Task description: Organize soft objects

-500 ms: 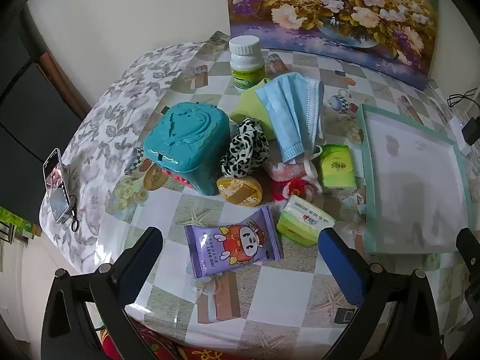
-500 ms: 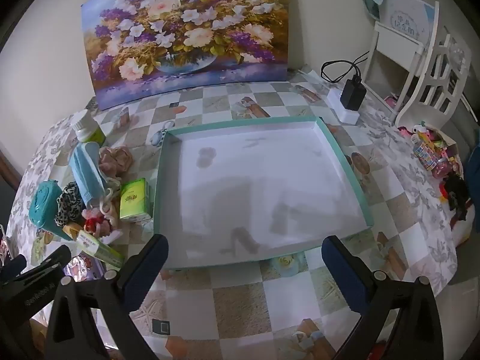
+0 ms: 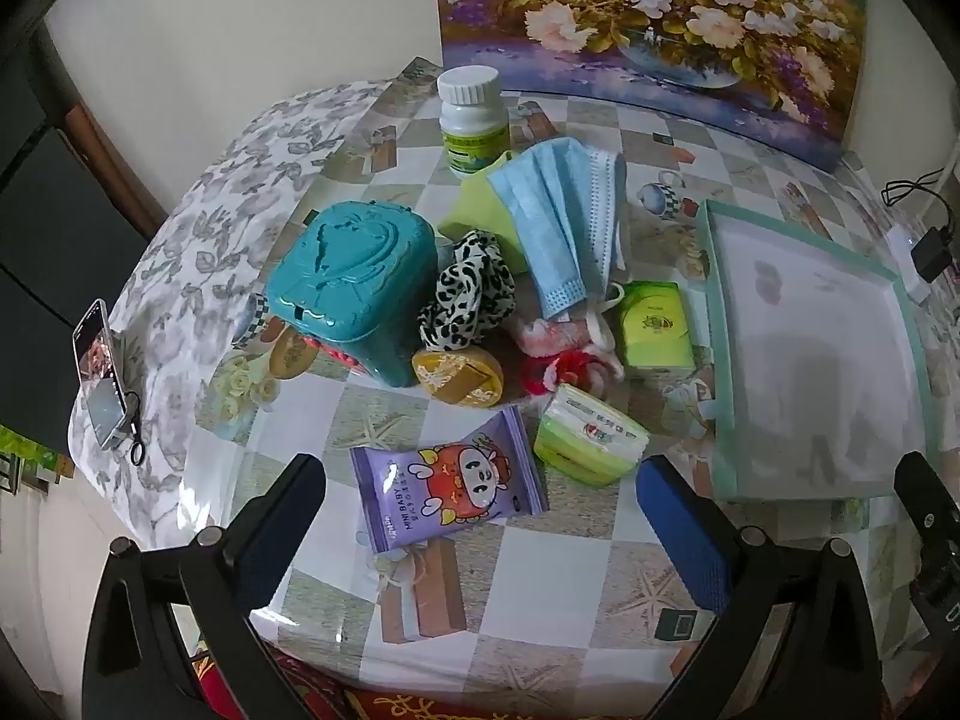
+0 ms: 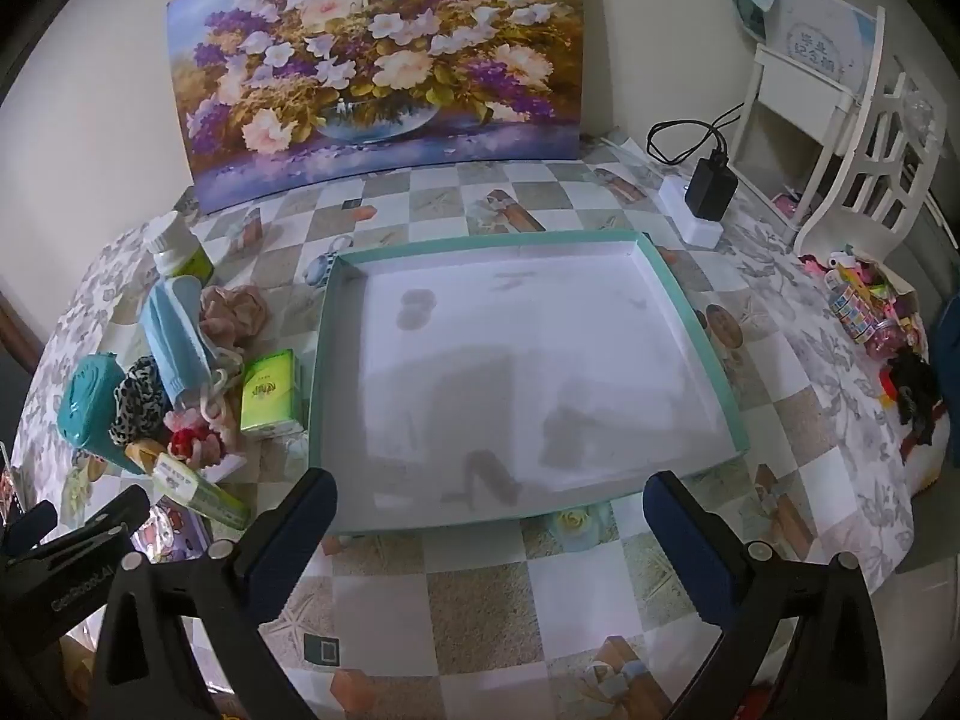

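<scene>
A pile of items lies on the checkered table: a blue face mask point(image 3: 555, 222), a leopard scrunchie point(image 3: 471, 294), a red-and-pink fluffy item point(image 3: 558, 354), two green tissue packs point(image 3: 654, 327) point(image 3: 591, 435) and a purple snack pack point(image 3: 447, 495). A shallow teal-rimmed white tray point(image 4: 690, 306) sits to the right, with nothing in it. My left gripper point(image 3: 480, 516) is open, hovering just before the purple pack. My right gripper point(image 4: 489, 516) is open over the tray's near edge. The mask point(image 4: 177, 336) and a pink scrunchie point(image 4: 231, 312) also show in the right wrist view.
A teal plastic case point(image 3: 354, 288), a white pill bottle point(image 3: 471, 117) and a round yellow tin point(image 3: 459, 375) stand among the pile. A flower painting point(image 4: 378, 72) leans on the wall. A charger point(image 4: 708, 192) and a white chair point(image 4: 840, 132) are right. A phone point(image 3: 99, 372) lies left.
</scene>
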A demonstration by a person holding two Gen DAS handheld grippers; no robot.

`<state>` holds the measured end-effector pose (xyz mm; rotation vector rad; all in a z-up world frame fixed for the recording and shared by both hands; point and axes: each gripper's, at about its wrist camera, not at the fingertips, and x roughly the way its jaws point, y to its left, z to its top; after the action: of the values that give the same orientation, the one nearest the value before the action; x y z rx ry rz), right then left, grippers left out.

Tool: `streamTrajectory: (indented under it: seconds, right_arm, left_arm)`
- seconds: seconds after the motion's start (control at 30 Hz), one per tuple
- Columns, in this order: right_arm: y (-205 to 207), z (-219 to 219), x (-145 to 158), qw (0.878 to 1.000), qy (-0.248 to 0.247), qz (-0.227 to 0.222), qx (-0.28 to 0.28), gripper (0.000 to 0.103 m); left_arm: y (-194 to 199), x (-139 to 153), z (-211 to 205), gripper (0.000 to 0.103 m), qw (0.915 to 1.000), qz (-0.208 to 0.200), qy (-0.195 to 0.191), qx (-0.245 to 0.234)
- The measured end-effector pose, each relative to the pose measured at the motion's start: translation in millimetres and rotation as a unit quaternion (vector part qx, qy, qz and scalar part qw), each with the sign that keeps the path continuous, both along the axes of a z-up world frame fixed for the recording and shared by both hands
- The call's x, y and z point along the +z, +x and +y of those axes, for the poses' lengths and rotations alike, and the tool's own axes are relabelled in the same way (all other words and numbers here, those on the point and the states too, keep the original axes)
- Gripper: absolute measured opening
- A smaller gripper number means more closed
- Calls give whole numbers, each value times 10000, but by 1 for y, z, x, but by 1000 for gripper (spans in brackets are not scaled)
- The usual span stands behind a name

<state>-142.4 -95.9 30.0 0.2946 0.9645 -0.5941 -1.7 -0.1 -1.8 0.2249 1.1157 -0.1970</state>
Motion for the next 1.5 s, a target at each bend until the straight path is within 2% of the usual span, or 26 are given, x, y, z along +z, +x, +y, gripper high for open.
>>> streamTrajectory:
  seconds: [1.5]
  right_arm:
    - [2, 3, -3, 9998, -63, 137, 154, 103]
  left_arm:
    - [1, -4, -7, 103, 9996, 209, -76, -172]
